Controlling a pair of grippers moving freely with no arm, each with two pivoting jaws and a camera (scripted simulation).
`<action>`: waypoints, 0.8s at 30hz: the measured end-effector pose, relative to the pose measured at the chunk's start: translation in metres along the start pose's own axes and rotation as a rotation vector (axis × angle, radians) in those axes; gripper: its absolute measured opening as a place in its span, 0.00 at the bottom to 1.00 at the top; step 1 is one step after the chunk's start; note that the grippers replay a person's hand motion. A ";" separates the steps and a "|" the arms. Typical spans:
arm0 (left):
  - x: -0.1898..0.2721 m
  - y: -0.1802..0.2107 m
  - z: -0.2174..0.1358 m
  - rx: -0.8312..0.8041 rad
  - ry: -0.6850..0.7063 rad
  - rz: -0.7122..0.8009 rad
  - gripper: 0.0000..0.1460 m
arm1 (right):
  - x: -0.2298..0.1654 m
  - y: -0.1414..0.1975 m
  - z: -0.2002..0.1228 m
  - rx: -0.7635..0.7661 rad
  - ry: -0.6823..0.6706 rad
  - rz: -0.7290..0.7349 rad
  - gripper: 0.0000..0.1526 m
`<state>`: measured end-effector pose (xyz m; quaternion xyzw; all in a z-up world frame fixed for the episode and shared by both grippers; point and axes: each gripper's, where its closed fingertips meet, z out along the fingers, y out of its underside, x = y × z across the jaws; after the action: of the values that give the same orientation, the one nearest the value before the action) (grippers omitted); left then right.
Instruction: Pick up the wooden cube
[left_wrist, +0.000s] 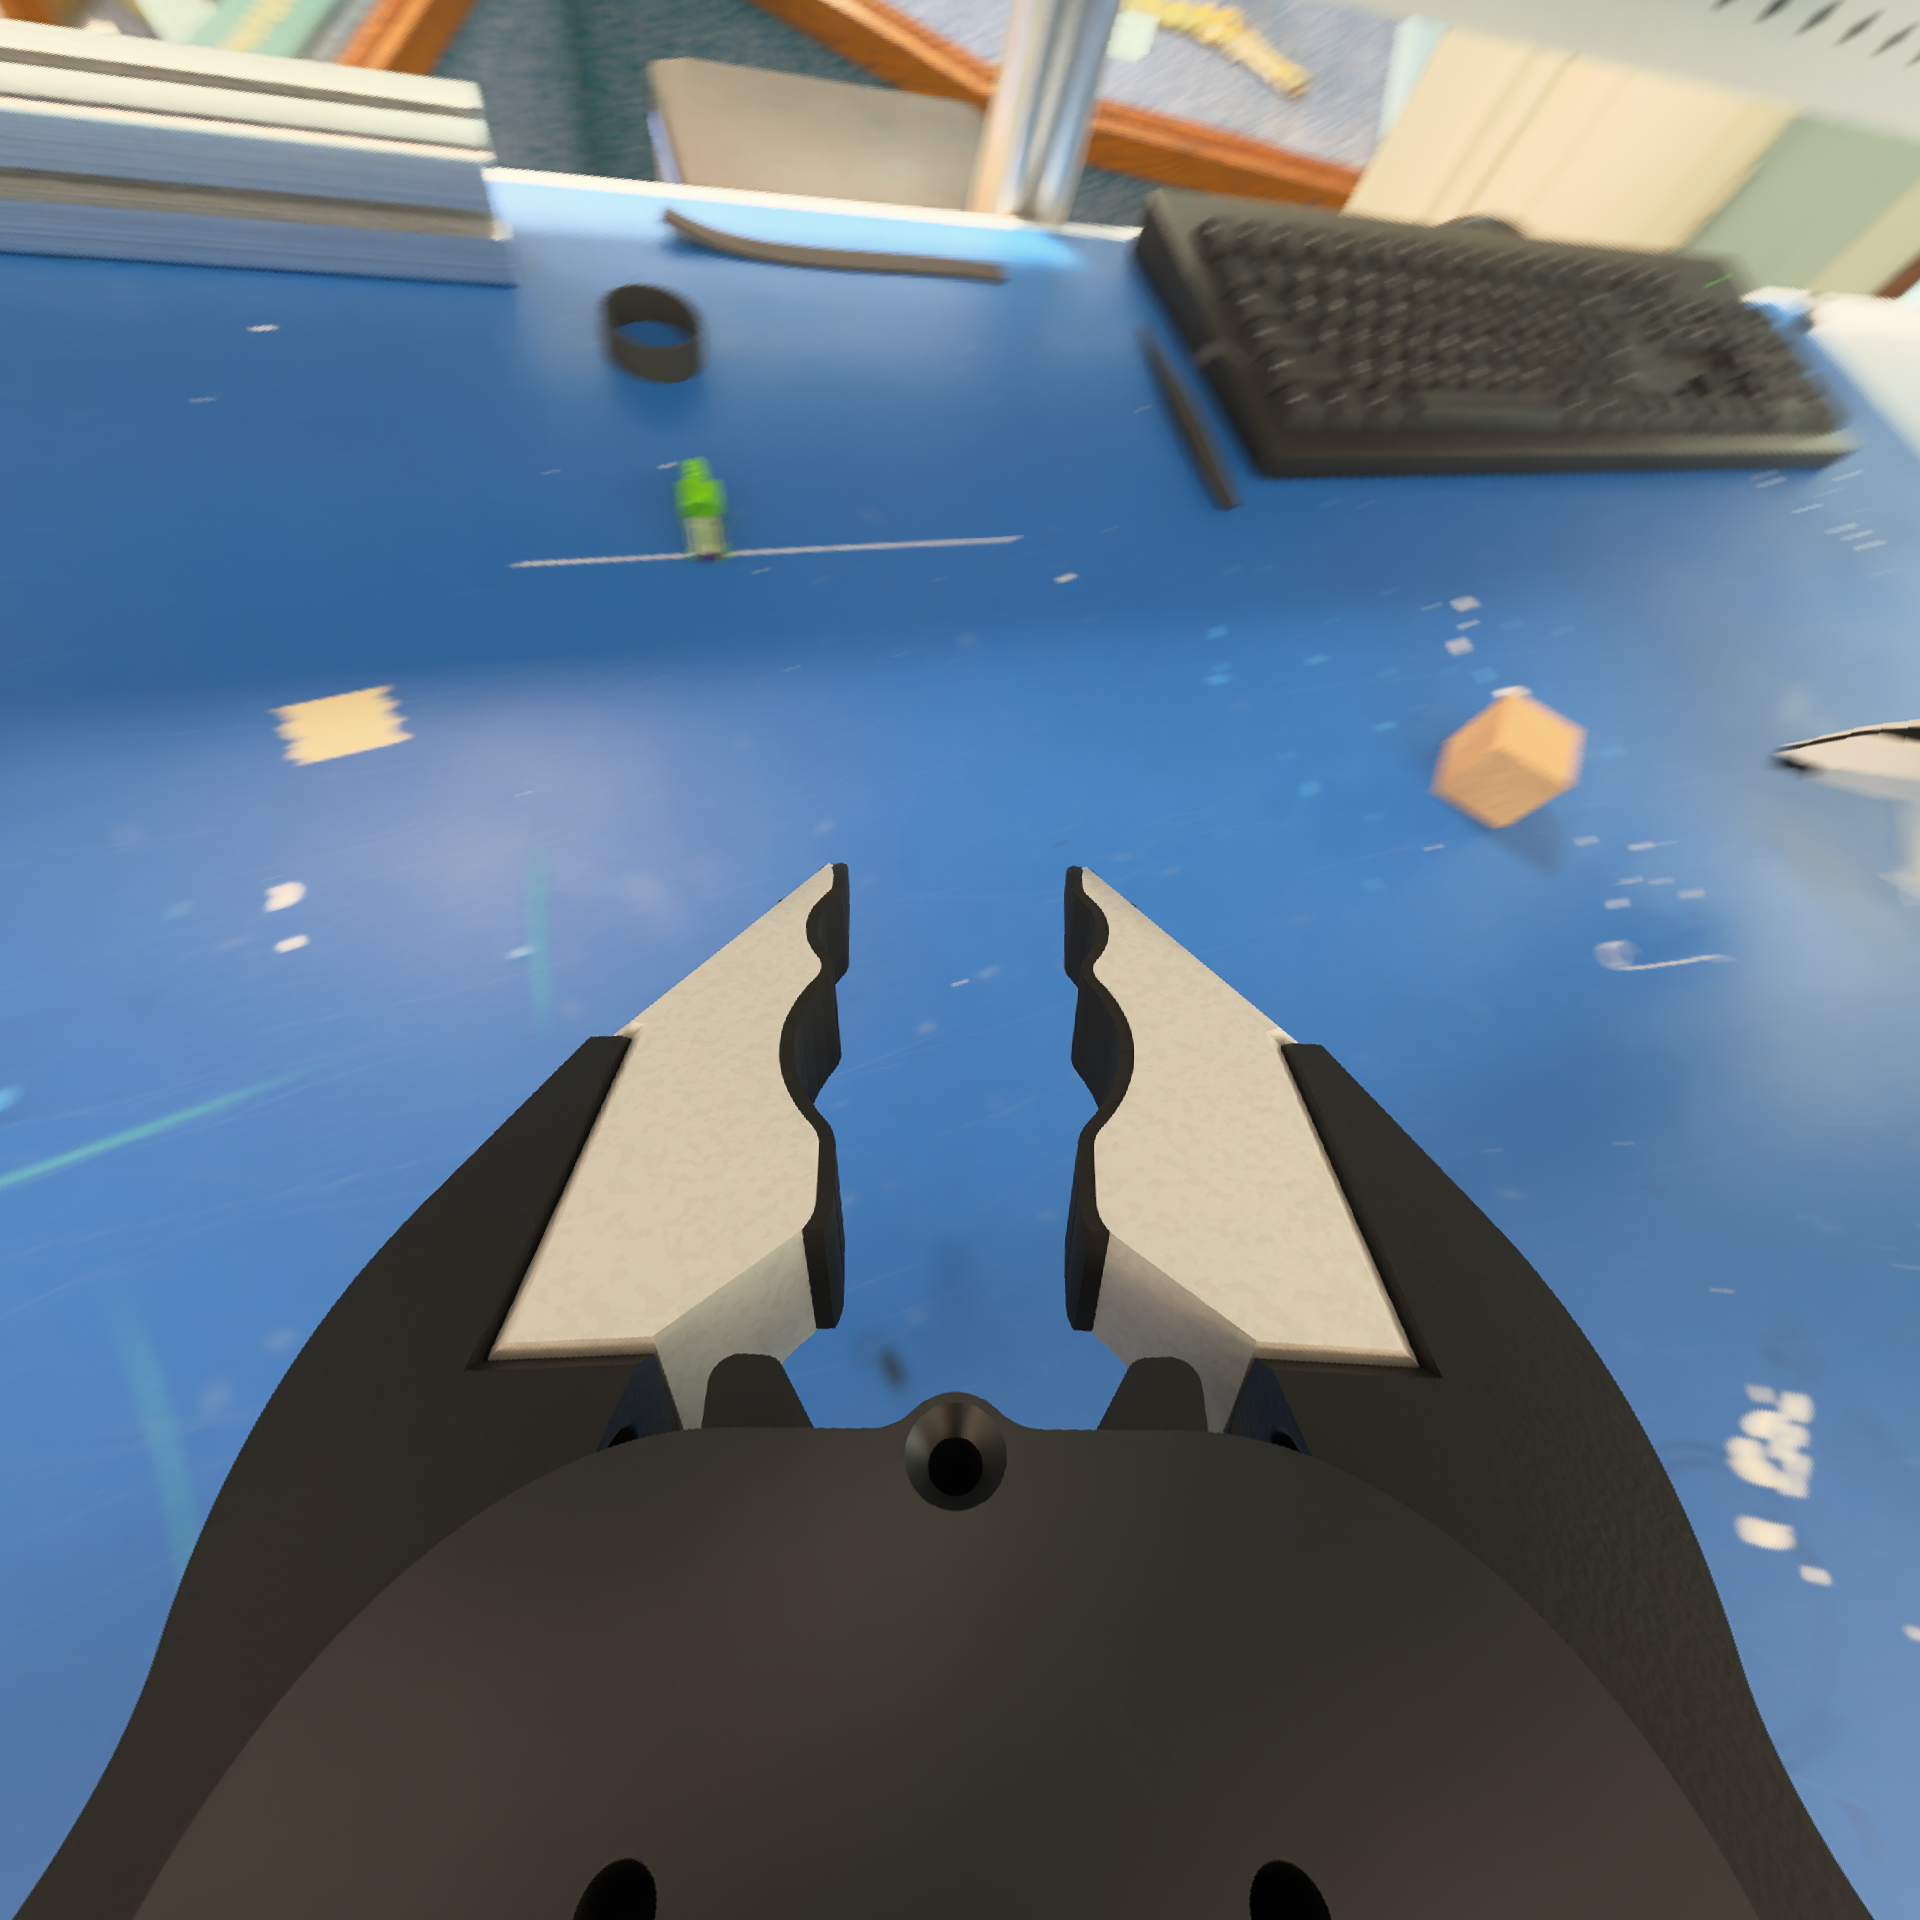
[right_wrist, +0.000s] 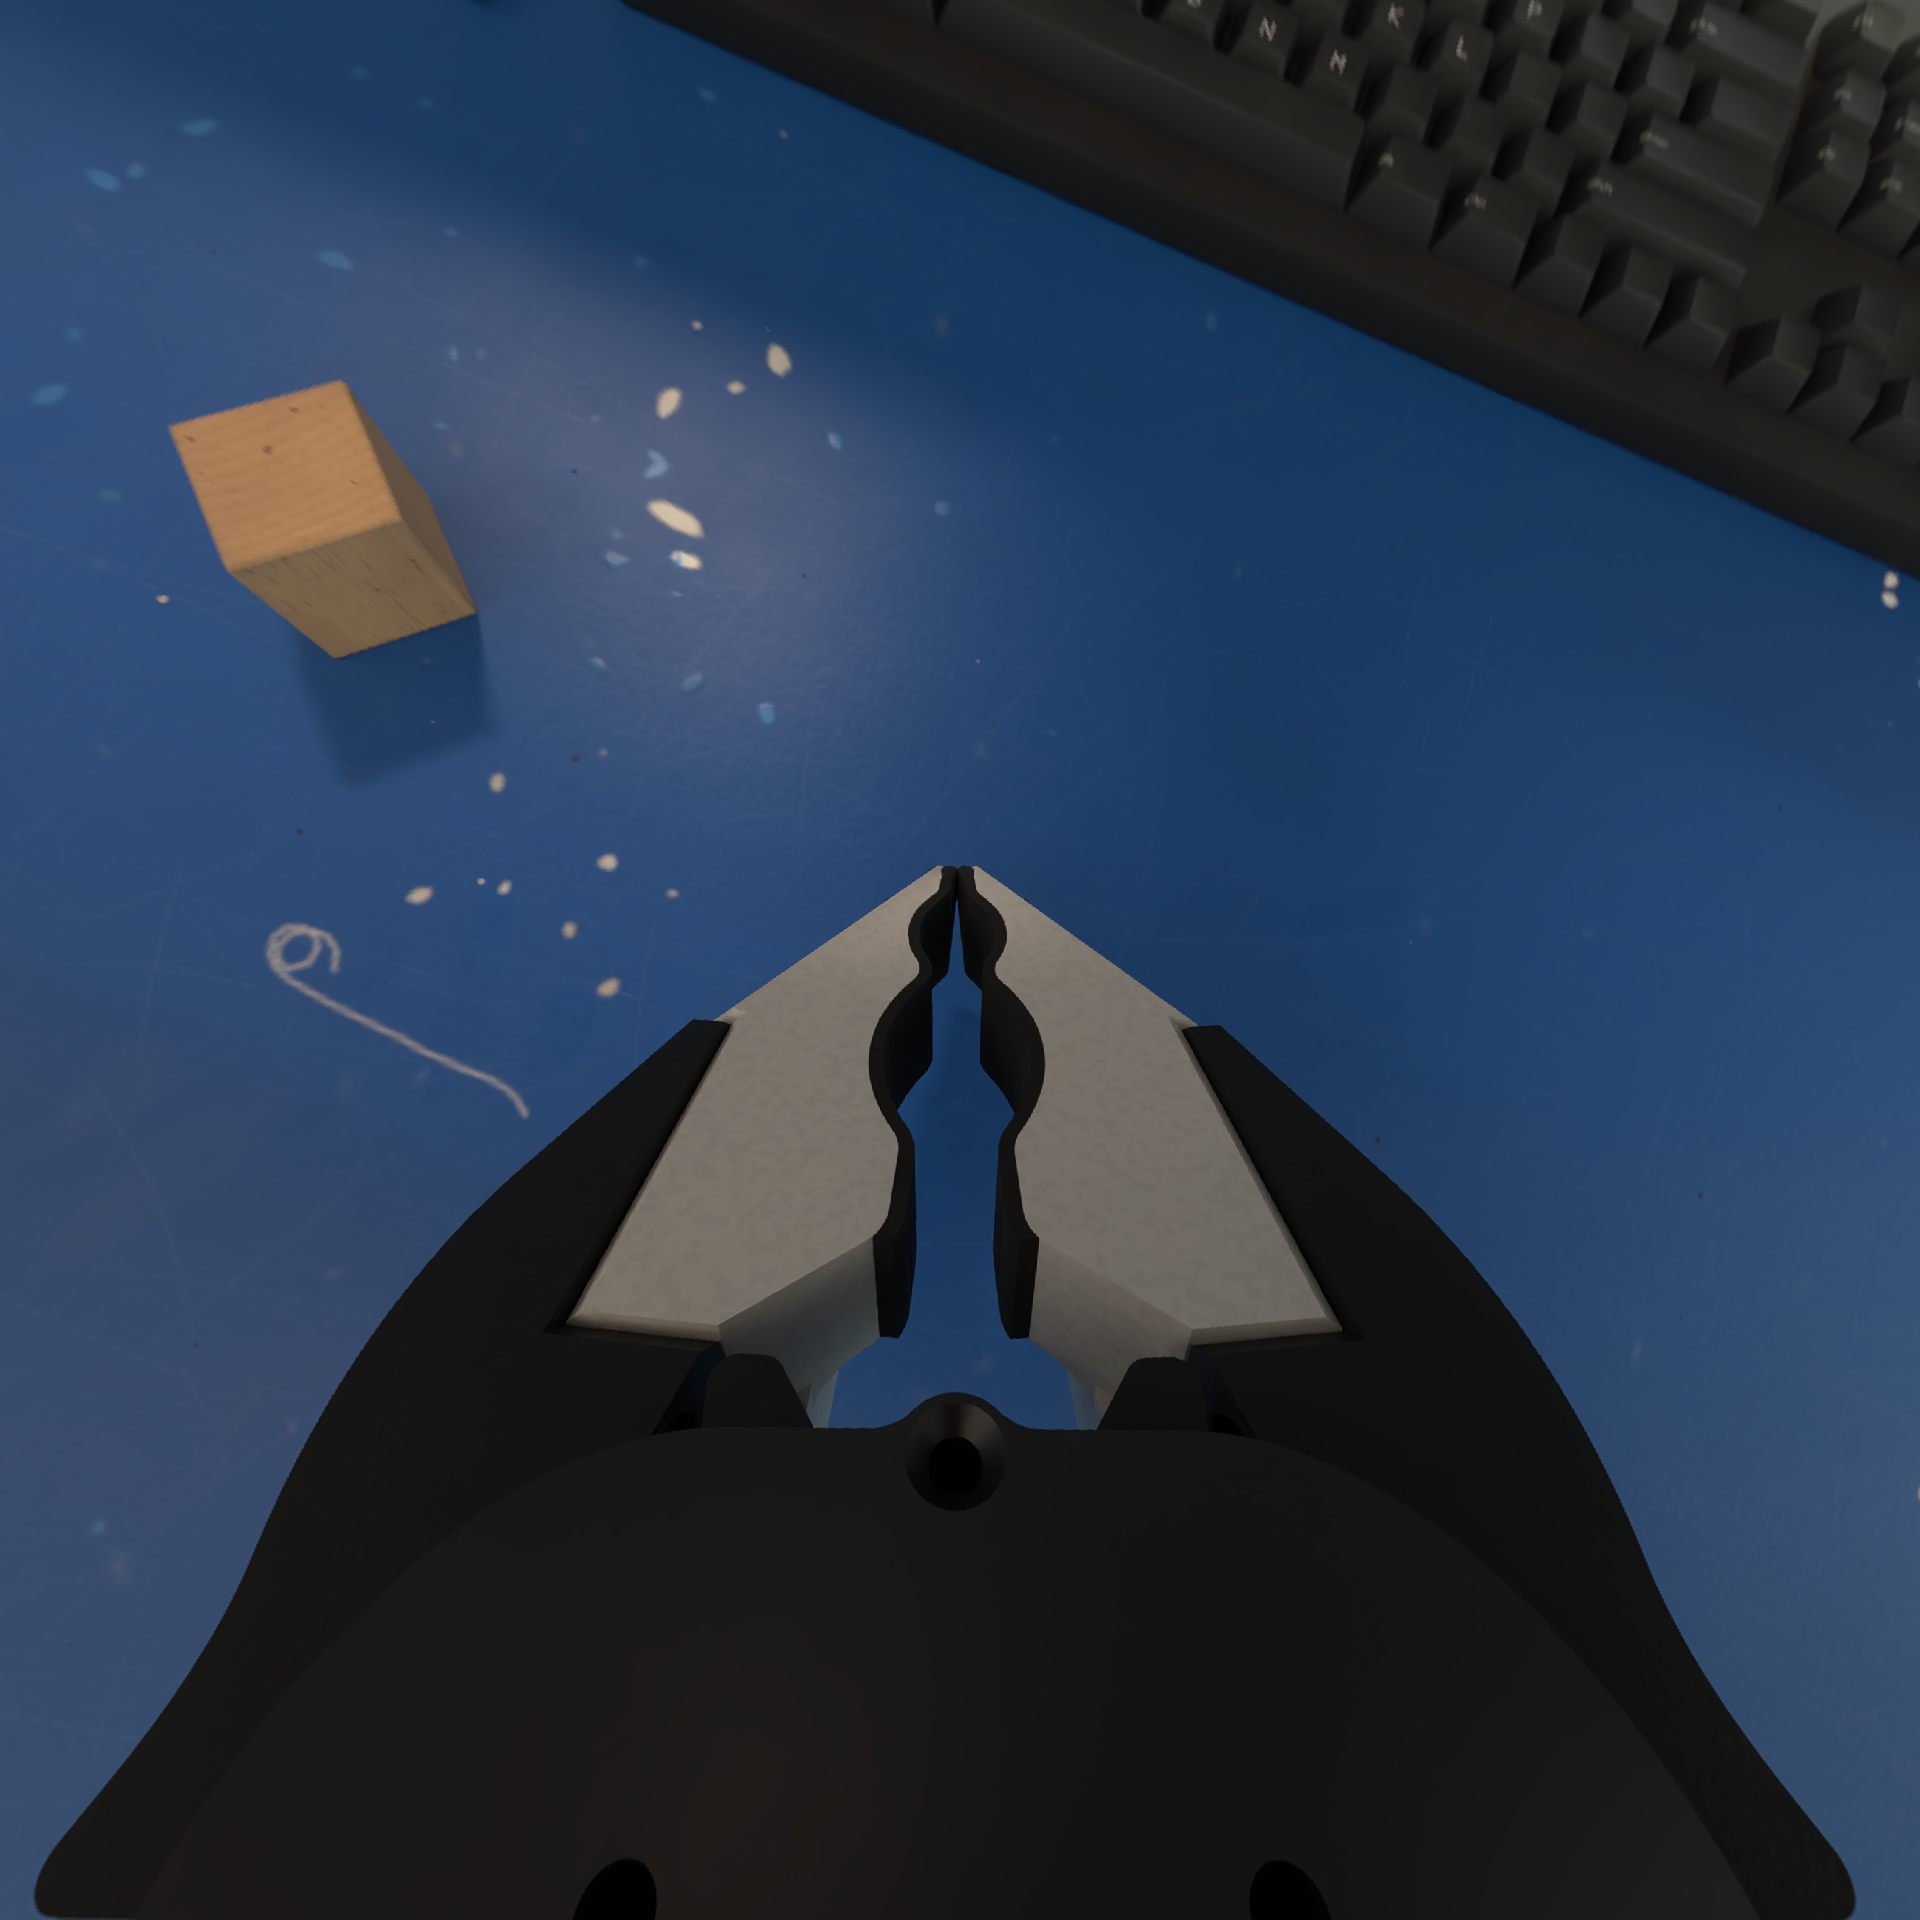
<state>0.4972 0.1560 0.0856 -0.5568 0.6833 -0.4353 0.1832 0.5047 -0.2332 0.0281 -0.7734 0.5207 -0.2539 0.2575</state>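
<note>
The wooden cube sits alone on the blue worktop, in the upper left of the right wrist view and at the right edge of the left wrist view. It rests flat with its corner turned toward both cameras, touching nothing, so its sides look free for a grip.

The right claw is nearest, yet its tips are pressed together and hold nothing — it points past the cube toward bare worktop, so it would probably have to spread and swing to the upper left first. The left claw stands partly open, a clear gap between its fingers, also empty, and is aimed at the middle of the worktop, well apart from the cube.

A black keyboard runs across the upper right of the right wrist view, near but not between claw and cube. Farther off, in the left wrist view, lie a pen beside the keyboard, a small green bottle, a dark ring and a stack of paper in the upper left — none blocks the approach. Pale paint flecks dot the surface.
</note>
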 end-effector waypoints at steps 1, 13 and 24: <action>0.013 -0.005 0.001 0.010 0.046 -0.017 0.28 | -0.001 -0.003 -0.001 0.009 -0.009 -0.009 0.00; 0.231 -0.026 0.101 -0.270 0.534 -0.077 0.29 | -0.067 -0.040 -0.028 0.220 -0.149 -0.213 0.00; 0.238 -0.014 0.152 -0.339 0.420 0.232 0.28 | -0.025 -0.008 -0.020 0.080 -0.134 -0.054 0.16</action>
<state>0.5433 -0.1224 0.0679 -0.3952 0.8284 -0.3968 -0.0095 0.4891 -0.2097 0.0451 -0.7916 0.4705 -0.2290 0.3156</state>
